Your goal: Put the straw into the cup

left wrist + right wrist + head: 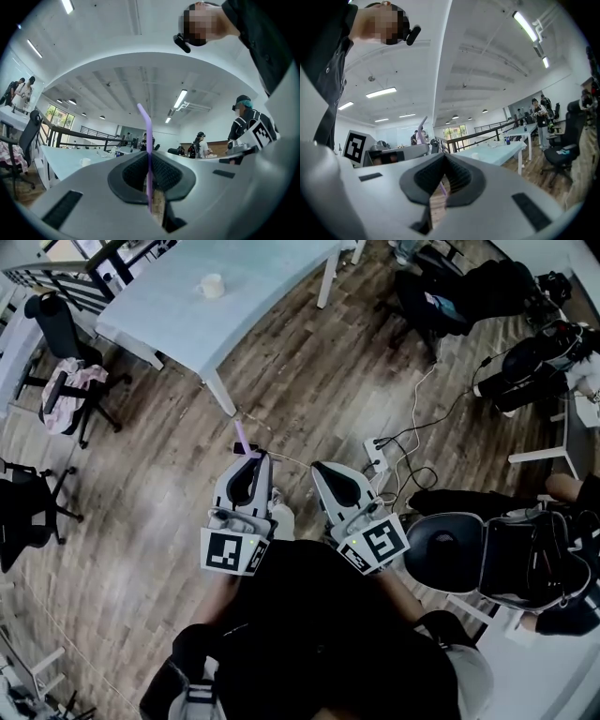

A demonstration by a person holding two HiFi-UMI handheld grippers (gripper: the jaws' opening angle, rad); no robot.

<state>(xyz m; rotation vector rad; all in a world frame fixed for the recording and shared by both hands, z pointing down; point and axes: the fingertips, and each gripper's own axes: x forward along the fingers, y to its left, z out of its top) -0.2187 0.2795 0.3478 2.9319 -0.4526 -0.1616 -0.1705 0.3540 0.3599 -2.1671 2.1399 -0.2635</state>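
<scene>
A purple bendy straw (149,140) stands upright between the fingers of my left gripper (149,157), which is shut on it; its bent top leans left. In the head view the straw (243,438) sticks out past the left gripper (248,457). My right gripper (317,468) is beside it, shut with nothing in it (443,157). A white cup (213,284) sits on the pale blue table (272,277) far ahead; the same cup (85,161) shows small in the left gripper view and again in the right gripper view (475,155).
Wooden floor lies between me and the table. A power strip with cables (378,457) lies on the floor ahead to the right. A black office chair (450,549) is close on the right; a chair with pink cloth (61,395) stands on the left. Several people stand in the background.
</scene>
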